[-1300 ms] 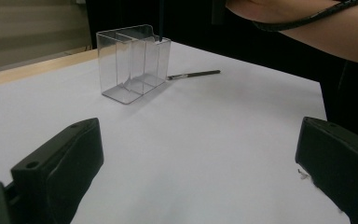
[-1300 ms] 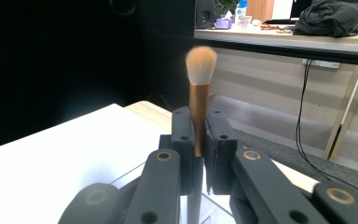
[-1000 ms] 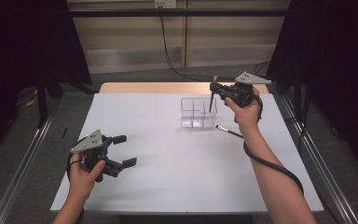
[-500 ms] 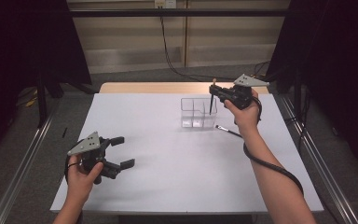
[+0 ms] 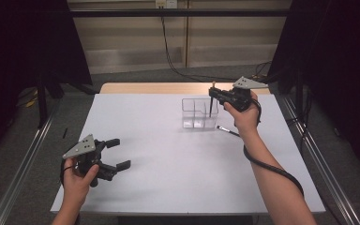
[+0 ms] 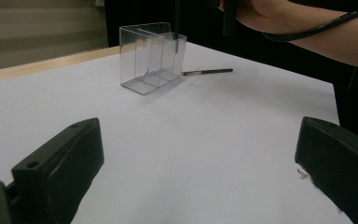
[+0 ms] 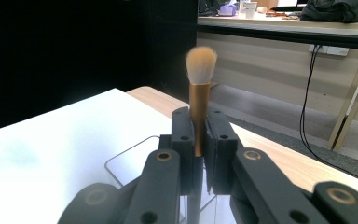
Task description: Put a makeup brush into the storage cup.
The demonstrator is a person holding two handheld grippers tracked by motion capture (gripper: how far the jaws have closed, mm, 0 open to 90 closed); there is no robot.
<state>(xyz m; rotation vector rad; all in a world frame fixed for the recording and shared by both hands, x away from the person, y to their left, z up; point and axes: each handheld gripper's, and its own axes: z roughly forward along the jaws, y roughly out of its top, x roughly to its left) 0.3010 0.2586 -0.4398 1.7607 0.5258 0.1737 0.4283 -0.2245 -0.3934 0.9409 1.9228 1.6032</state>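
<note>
Near edge: left gripper (image 5: 115, 153), jaws wide, nothing btwn. Mid-table: clear plastic divided box (image 5: 198, 113); thin black brush (image 5: 227, 131) lies just beside it. Right gripper (image 5: 214, 97) clamps upright gold-ferruled makeup brush (image 7: 199, 93), handle down in the box.

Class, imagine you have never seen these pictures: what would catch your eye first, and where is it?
First, the makeup brush clamped upright in the right hand-held gripper, bristles up, its handle reaching down into the clear divided box at the far side of the white table. Next, the left hand-held gripper near the front left, jaws wide apart. A second, thin brush lies flat just right of the box.
</note>
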